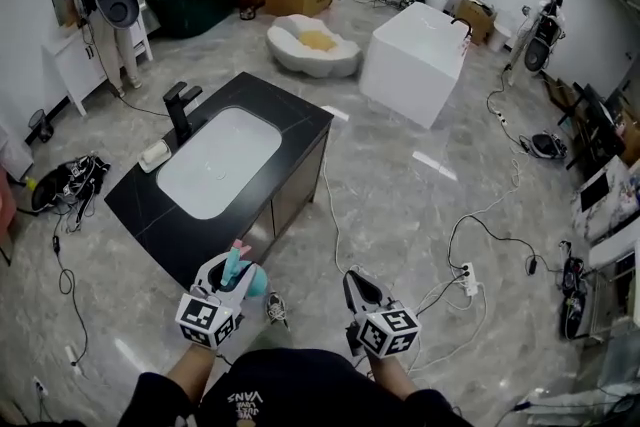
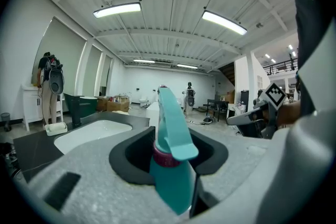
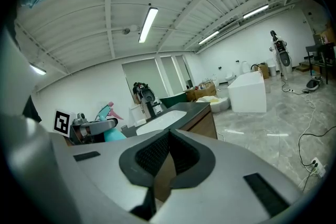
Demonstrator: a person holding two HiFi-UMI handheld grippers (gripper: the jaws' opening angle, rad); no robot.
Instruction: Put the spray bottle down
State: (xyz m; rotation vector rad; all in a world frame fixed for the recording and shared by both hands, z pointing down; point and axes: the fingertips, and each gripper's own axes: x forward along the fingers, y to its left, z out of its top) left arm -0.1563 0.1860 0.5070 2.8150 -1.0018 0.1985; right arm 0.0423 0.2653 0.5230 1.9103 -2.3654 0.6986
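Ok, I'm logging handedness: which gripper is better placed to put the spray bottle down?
Left: the left gripper is shut on the spray bottle, near the sink counter; the right gripper holds nothing.

Grey marble floor (image 1: 400, 215) surrounds a black vanity (image 1: 292, 120) under strip lights (image 2: 117, 9)
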